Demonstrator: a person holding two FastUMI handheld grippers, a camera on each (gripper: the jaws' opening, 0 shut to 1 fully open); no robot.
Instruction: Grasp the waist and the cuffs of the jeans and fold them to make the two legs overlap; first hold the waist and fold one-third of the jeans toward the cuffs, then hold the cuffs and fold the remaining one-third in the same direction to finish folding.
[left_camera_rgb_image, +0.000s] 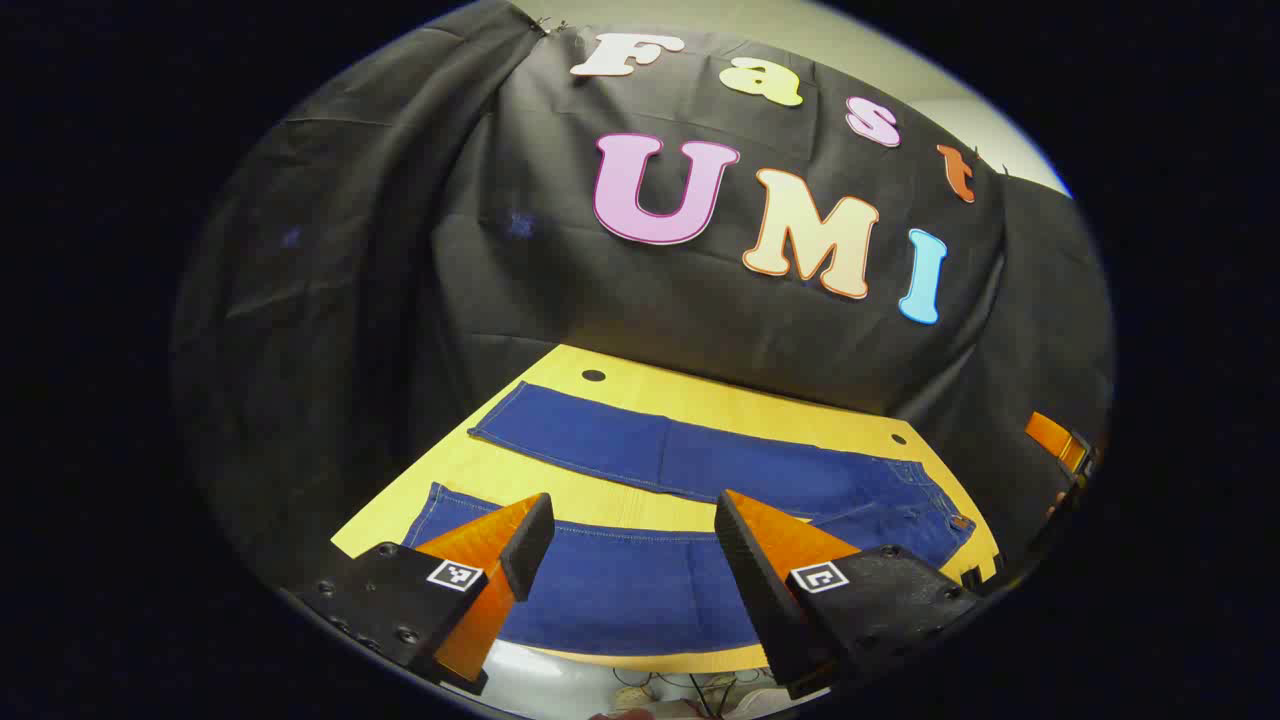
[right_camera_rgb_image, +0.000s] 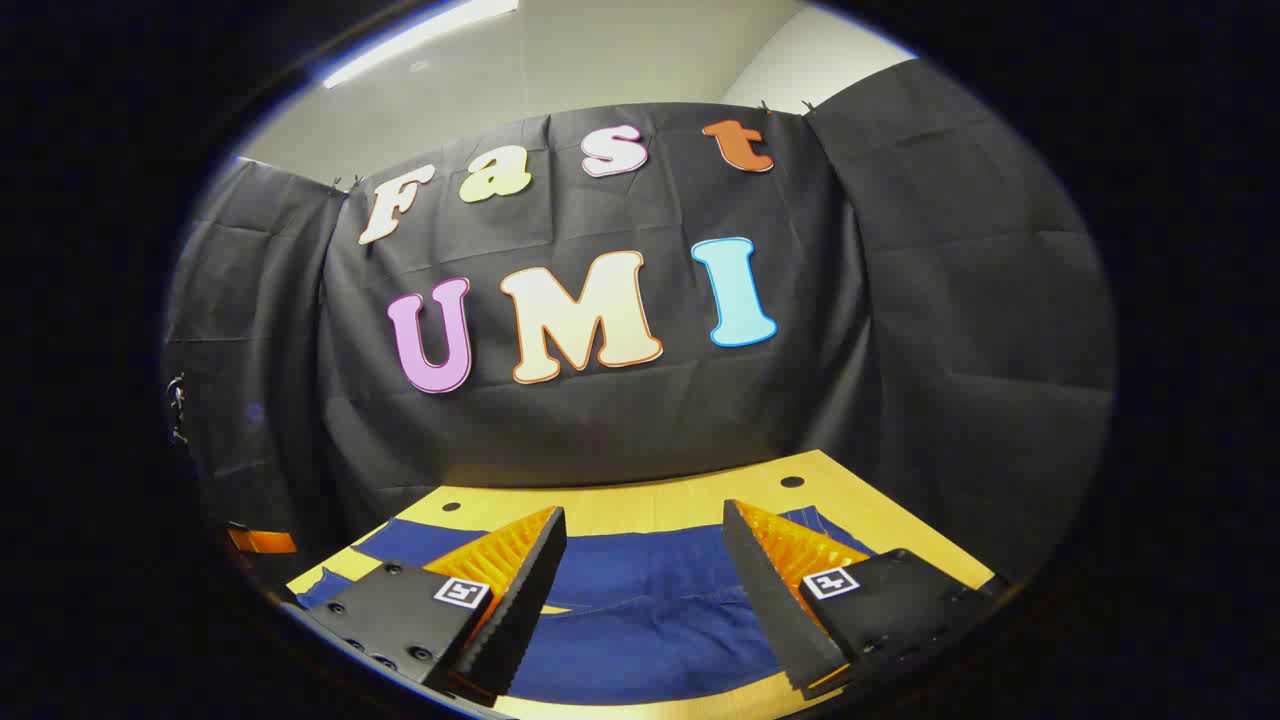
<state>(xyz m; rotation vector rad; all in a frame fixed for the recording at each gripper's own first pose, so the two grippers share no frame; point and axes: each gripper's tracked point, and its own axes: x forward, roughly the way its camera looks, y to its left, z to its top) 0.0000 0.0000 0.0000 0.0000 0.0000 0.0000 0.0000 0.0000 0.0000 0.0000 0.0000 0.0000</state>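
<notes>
Dark blue jeans (left_camera_rgb_image: 700, 470) lie flat on a yellow wooden table (left_camera_rgb_image: 560, 375), the two legs spread apart and running to the left, the waist at the right. My left gripper (left_camera_rgb_image: 632, 525) hovers open above the near leg, nothing between its fingers. In the right gripper view the jeans (right_camera_rgb_image: 640, 610) spread across the table (right_camera_rgb_image: 660, 495) below my right gripper (right_camera_rgb_image: 645, 545), which stands open and empty over the waist end. The other gripper (left_camera_rgb_image: 1060, 445) shows at the far right edge of the left gripper view.
Two small round holes (left_camera_rgb_image: 593, 376) (left_camera_rgb_image: 898, 439) mark the table's far edge. Black cloth walls close in behind and at both sides of the table. Pale floor with cables (left_camera_rgb_image: 660, 690) lies below the near table edge.
</notes>
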